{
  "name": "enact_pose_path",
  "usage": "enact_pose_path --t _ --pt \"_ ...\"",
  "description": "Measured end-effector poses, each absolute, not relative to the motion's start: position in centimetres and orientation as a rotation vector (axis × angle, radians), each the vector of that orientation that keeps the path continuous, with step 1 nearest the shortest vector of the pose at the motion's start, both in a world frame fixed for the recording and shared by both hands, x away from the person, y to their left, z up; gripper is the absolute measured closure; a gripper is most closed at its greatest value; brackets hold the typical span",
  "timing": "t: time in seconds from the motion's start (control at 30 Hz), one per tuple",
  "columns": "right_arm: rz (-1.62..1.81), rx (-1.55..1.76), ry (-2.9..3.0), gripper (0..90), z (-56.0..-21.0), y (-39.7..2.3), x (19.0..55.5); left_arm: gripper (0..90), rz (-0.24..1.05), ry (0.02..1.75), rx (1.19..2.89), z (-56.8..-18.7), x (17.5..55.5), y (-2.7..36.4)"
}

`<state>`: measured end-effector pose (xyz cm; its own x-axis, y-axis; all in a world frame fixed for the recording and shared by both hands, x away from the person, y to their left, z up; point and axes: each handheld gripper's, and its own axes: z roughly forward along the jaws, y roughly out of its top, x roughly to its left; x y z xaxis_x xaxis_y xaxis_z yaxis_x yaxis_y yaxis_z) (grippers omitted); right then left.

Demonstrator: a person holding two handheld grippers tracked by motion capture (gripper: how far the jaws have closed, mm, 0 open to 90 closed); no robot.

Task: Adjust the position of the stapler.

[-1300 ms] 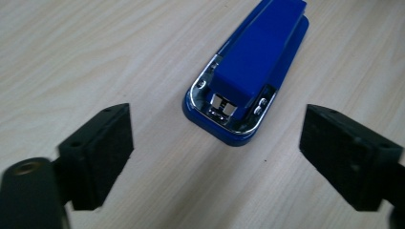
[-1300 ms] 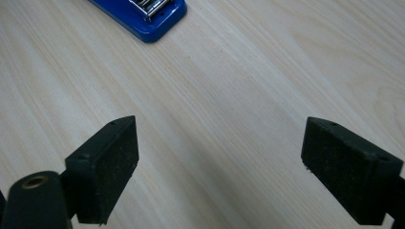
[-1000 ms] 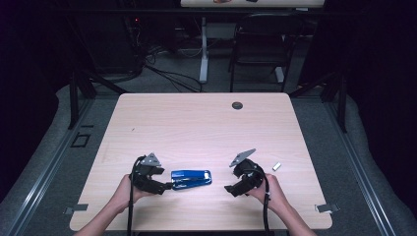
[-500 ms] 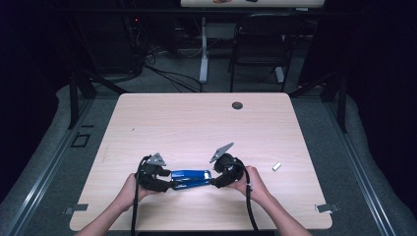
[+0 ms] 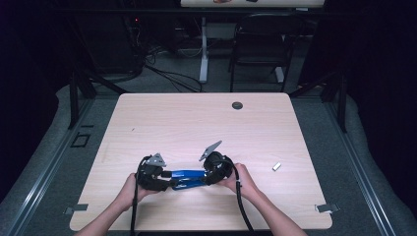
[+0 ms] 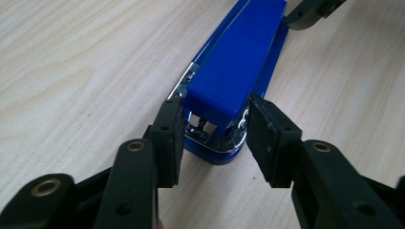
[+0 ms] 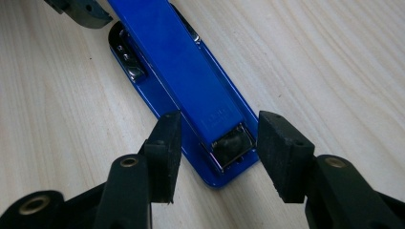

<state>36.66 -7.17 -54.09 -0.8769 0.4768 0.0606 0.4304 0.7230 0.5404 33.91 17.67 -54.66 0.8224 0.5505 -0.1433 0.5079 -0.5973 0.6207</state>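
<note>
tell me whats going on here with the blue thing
A person has brought a tool in each hand to the two ends of a blue metal stapler lying on the light wooden table. The left tool presses its jaws on one end; the right tool straddles the other end, jaws closing but apart from it.

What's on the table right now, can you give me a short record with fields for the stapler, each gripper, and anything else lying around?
stapler: blue stapler flat on the wooden table, near the front edge
left gripper: left gripper at one end, pads touching the stapler's sides, jaws just been closing
right gripper: right gripper at the other end, jaws astride it with gaps, just been closing
other items: small white piece to the right; dark round disc near the far edge
</note>
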Motion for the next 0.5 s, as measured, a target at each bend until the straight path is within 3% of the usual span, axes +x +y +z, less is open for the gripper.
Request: enact_pose_path --t 0.17,0.5 --pt "0.866 0.732 2.835 52.3 -54.41 -6.51 36.58 64.1 0.069 0.784 2.32 -54.82 34.12 17.69" --pt "0.843 0.7 2.832 56.3 -54.37 -6.74 36.39 65.4 0.086 0.784 2.34 -54.92 34.24 17.2"
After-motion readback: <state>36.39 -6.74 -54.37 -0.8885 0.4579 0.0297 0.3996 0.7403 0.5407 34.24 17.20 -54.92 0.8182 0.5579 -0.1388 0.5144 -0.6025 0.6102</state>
